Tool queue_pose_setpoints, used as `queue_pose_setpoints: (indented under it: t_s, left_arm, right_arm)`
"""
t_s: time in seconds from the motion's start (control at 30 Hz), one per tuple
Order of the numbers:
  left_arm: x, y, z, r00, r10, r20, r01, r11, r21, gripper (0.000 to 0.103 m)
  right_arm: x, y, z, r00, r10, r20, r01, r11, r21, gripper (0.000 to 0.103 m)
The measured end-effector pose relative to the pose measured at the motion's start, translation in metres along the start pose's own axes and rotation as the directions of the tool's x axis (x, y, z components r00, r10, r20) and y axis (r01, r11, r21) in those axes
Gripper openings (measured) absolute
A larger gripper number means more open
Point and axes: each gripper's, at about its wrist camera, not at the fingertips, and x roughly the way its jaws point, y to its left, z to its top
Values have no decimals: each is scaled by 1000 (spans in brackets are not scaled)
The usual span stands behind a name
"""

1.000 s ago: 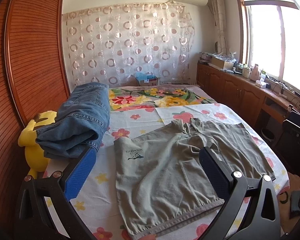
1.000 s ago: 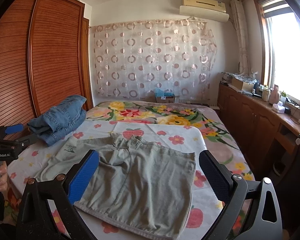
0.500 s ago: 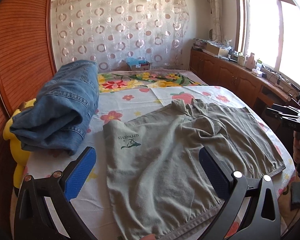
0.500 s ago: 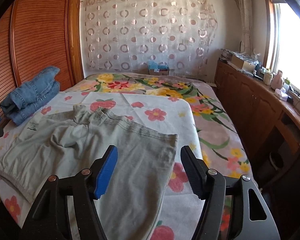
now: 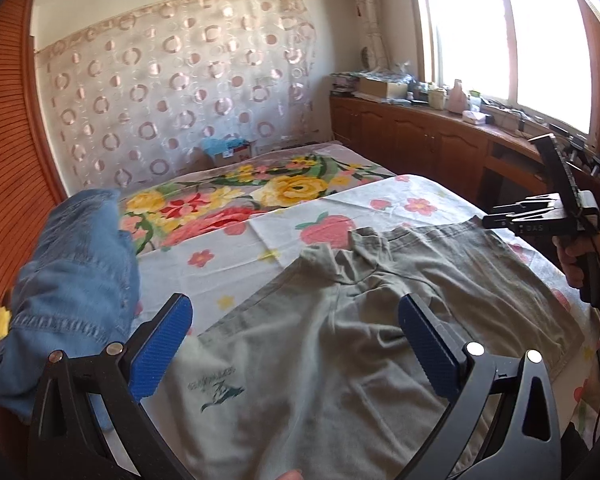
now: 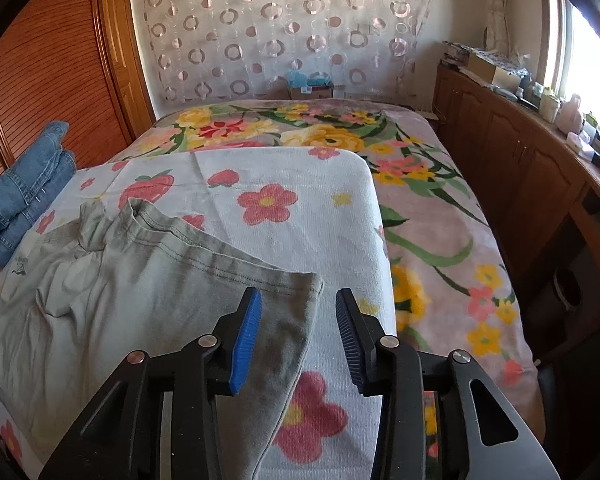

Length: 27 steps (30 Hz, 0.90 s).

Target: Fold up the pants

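Grey pants (image 5: 340,344) lie flat on flowered bed (image 6: 300,184). Left gripper (image 5: 296,336) wide open above them, empty; right gripper (image 6: 298,320) half open w/ pants' corner between jaws.

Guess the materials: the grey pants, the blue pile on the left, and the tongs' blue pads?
Grey pants: likely soft cotton twill, matte; stitched seams and limp creases show. Blue pile: denim by its faded blue weave and pale topstitching. Pads on the left tongs: probably rubber or moulded plastic, finely ribbed and matte; the exact material is uncertain.
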Motion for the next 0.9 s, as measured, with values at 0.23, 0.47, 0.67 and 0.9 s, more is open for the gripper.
queue_pose_setpoints:
  t_s: [0.23,0.47,0.67,0.9]
  left_arm:
    - [16,-5,6,999,-32,-43,34,999,27,103]
    - [15,-6,-5,996,-47,-72,47,999,8,103]
    - [8,-10,-16,995,-62,-83,62,998,-4,103]
    - [-4,-2,-33,993,-64,-104,59,997,-55,103]
  right_arm:
    - [-7,-12,9,999,27,-42,-26,999,24,24]
    - [-18,-26,8,995,87,-43,-85,995,49,5]
    - [-51,-34,-1,999,-17,40,15,999,46,4]
    - [-66,-20,-32,997,-77,-14,78,996,48,4]
